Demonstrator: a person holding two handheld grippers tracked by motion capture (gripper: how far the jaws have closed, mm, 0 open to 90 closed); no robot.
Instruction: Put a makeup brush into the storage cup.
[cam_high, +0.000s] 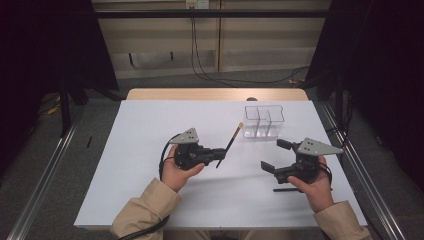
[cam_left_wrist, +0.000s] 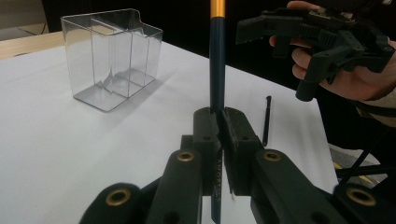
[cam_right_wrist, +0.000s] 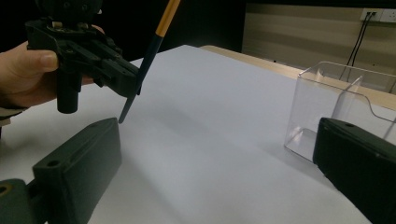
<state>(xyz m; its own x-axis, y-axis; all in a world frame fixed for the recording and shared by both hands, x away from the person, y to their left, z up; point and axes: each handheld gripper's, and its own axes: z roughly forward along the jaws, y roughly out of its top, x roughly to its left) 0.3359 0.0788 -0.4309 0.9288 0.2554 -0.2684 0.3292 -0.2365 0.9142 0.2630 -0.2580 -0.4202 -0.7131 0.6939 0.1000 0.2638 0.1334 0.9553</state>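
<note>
A dark pencil (cam_high: 231, 141) with an orange far end is clamped in my left gripper (cam_high: 221, 153), which is shut on it near its lower end. Seen along the left gripper's jaws, the pencil (cam_left_wrist: 217, 60) rises straight up from the left gripper (cam_left_wrist: 222, 122). My right gripper (cam_high: 274, 155) hovers over the right side of the table with its jaws wide apart and nothing between them. In the right gripper view, the right gripper (cam_right_wrist: 217, 135) faces the left gripper (cam_right_wrist: 116, 74) and the slanting pencil (cam_right_wrist: 150, 50).
A clear plastic holder (cam_high: 263, 121) with compartments stands at the back right of the white table (cam_high: 150, 190). A thin black pen (cam_high: 286, 189) lies flat on the table beside the right hand. The holder (cam_left_wrist: 112, 56) (cam_right_wrist: 336, 102) looks empty.
</note>
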